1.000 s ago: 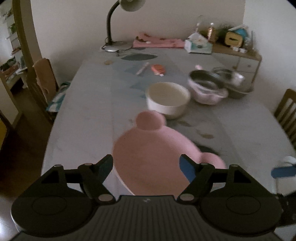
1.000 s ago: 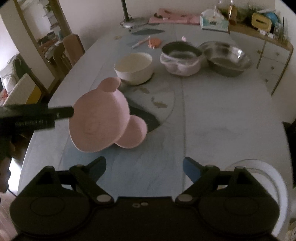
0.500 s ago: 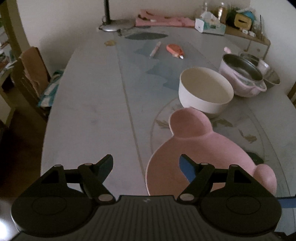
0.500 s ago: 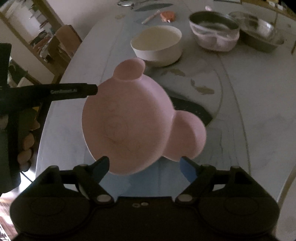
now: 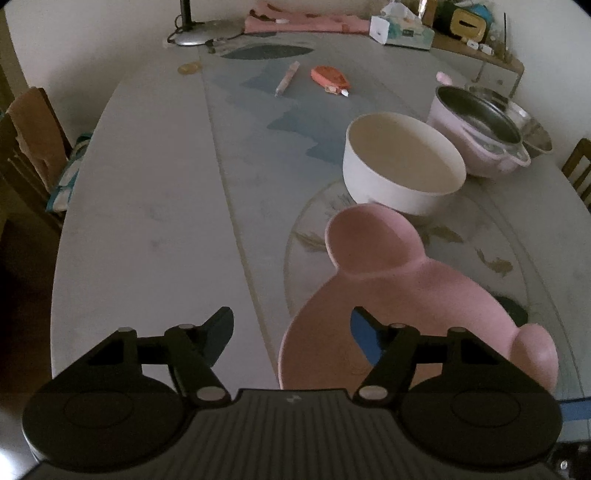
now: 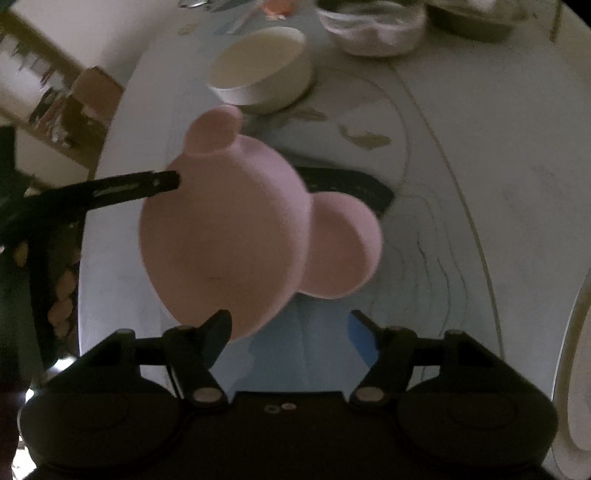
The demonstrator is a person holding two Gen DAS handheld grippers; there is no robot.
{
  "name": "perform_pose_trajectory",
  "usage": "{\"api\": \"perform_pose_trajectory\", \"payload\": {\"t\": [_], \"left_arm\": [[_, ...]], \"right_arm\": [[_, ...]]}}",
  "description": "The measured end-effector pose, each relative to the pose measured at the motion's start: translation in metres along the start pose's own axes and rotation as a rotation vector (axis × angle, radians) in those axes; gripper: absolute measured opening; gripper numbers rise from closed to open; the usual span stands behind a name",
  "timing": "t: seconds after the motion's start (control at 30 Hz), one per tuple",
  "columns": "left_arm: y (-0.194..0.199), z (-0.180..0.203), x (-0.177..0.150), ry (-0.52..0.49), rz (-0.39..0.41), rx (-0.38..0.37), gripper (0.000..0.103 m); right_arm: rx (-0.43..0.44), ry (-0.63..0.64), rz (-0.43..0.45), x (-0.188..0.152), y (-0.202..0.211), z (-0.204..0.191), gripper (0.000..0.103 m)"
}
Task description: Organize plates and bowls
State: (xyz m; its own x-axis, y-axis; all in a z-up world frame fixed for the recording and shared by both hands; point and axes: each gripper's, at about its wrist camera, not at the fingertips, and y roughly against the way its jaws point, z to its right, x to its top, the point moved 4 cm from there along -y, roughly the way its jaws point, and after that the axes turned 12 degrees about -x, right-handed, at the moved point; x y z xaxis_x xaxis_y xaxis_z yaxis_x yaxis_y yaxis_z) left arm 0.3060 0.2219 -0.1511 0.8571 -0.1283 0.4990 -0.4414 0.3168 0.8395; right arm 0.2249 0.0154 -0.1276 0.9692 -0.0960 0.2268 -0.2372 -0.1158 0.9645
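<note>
A pink bear-shaped plate (image 5: 417,302) with two round ears lies on the table near its front edge; it also shows in the right wrist view (image 6: 236,229). My left gripper (image 5: 291,332) is open, and its right finger is over the plate's near rim while its left finger is over bare table. My right gripper (image 6: 291,328) is open, low over the plate's near edge, with nothing held. A white bowl (image 5: 402,162) stands just beyond the plate. A white plate rim (image 6: 576,369) shows at the right edge of the right wrist view.
A pink-sided pot (image 5: 480,129) and a steel bowl (image 5: 535,133) stand right of the white bowl. A pen (image 5: 286,79), an orange item (image 5: 328,77), a lamp base (image 5: 199,35) and a tissue box (image 5: 402,31) lie at the far end. Chairs (image 5: 29,147) stand at the left.
Both grippers have moved closer to the pink plate. The left gripper shifted left, so the plate now sits under its right finger. The right gripper dropped lower toward the plate.
</note>
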Motion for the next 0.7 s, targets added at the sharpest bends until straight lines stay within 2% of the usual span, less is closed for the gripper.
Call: {"api": "perform_pose_trajectory", "payload": {"t": [0.13, 0.23, 0.3, 0.37, 0.47, 0.53, 0.7], "left_arm": [[-0.006, 0.002, 0.000, -0.011, -0.020, 0.003, 0.054], [-0.009, 0.001, 0.001, 0.004, -0.033, 0.000, 0.038], [-0.010, 0.001, 0.000, 0.009, -0.041, -0.014, 0.029], [-0.009, 0.003, -0.001, 0.007, -0.043, -0.014, 0.025], [-0.005, 0.006, -0.005, 0.020, -0.045, -0.034, 0.021], [-0.002, 0.010, -0.009, 0.024, -0.038, -0.030, 0.019], [0.010, 0.023, -0.021, 0.062, -0.025, -0.036, 0.015]], "right_arm": [[-0.002, -0.010, 0.007, 0.006, -0.005, -0.004, 0.063], [-0.008, -0.004, -0.008, 0.004, -0.011, -0.004, 0.055], [-0.012, -0.004, -0.013, 0.004, -0.015, -0.003, 0.043], [0.000, -0.017, -0.013, 0.006, -0.018, -0.001, 0.036], [0.034, -0.008, 0.002, 0.008, -0.015, -0.002, 0.014], [-0.002, 0.017, 0.013, 0.008, -0.012, -0.001, 0.014], [-0.011, 0.068, 0.033, 0.004, -0.006, 0.010, 0.013]]}}
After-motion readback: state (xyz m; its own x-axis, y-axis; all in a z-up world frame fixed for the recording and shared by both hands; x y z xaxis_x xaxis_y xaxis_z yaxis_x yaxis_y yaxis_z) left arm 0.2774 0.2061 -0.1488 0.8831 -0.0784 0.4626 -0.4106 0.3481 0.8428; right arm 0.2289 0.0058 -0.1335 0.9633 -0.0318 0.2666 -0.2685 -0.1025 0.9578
